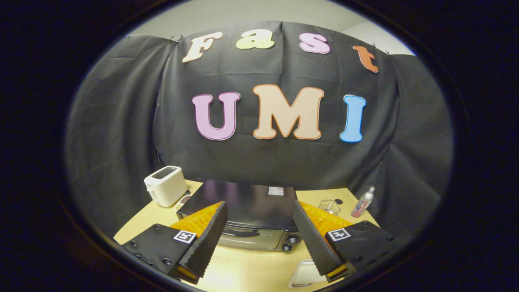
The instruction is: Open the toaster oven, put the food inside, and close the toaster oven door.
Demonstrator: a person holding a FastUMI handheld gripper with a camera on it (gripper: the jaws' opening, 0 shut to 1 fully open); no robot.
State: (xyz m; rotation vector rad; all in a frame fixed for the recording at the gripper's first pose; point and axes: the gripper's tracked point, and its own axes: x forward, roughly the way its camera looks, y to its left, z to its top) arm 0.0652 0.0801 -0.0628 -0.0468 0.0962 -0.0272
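Note:
A black toaster oven (251, 207) stands on the wooden table (138, 227), its glass door shut with the handle (241, 233) across the top of the door and knobs (290, 242) on the right. My gripper (259, 231) hovers above and in front of it, open, with the fingers spread to either side of the door and nothing between them. A pale, flat object (304, 273) lies on the table beside the right finger, partly hidden; I cannot tell what it is.
A white slot toaster (165, 185) stands left of the oven at the back. Right of the oven are a small clear container (329, 206) and a spray bottle (362, 202). Black cloth walls close the booth behind and on both sides.

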